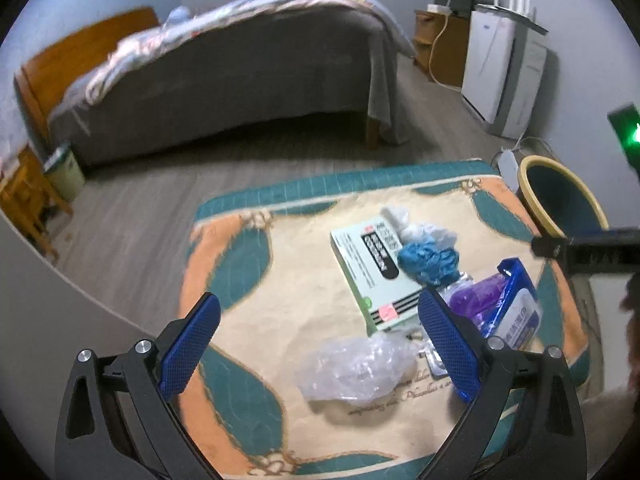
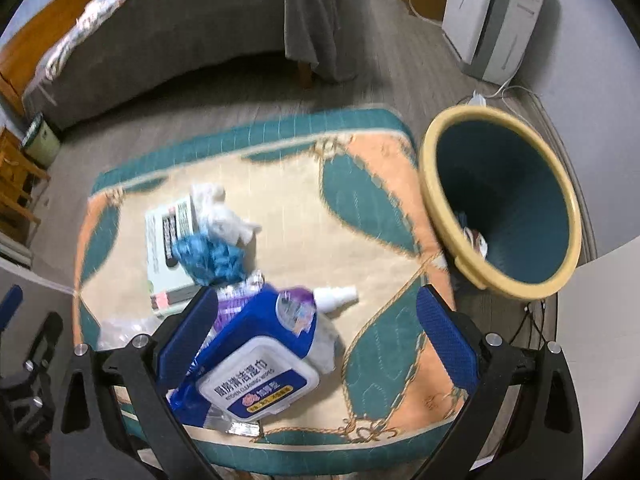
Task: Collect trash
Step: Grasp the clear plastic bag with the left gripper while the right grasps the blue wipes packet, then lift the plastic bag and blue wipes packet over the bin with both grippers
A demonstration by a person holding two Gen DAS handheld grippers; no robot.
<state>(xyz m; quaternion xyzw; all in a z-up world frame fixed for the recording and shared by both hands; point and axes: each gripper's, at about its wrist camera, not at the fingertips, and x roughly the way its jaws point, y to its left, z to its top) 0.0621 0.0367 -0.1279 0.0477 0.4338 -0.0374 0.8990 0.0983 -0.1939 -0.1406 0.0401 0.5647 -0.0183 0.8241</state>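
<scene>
Currently left tool (image 1: 318,338) is hovering with both blue pads spread wide apart, gripping nothing; a crumpled clear plastic bag (image 1: 356,370) is lying on the surface (image 1: 280,288) between and just beyond the fingers. Right tool (image 2: 318,334) is also sitting wide open, nothing clamped; a blue wet-wipes pack (image 2: 256,364) is lying between its fingers, close against the left pad (image 2: 188,340), contact unclear. Surface is wearing a patterned cloth in teal, orange and cream. Just past the wipes pack: a small white spray bottle (image 2: 334,296) lying on its side, purple wrapper (image 1: 476,300) tucked beside the pack. Further out, a crumpled blue wad (image 2: 210,258) is resting partly on a pale green box (image 2: 166,240), with a white crumpled tissue (image 2: 218,210) just behind the wad. Teal bin with yellow rim (image 2: 500,204) is standing just beside the surface's right edge, some scraps showing at its bottom. Beyond that, a bed (image 1: 224,76) across the wood floor, white appliance (image 1: 504,68) against the wall.
</scene>
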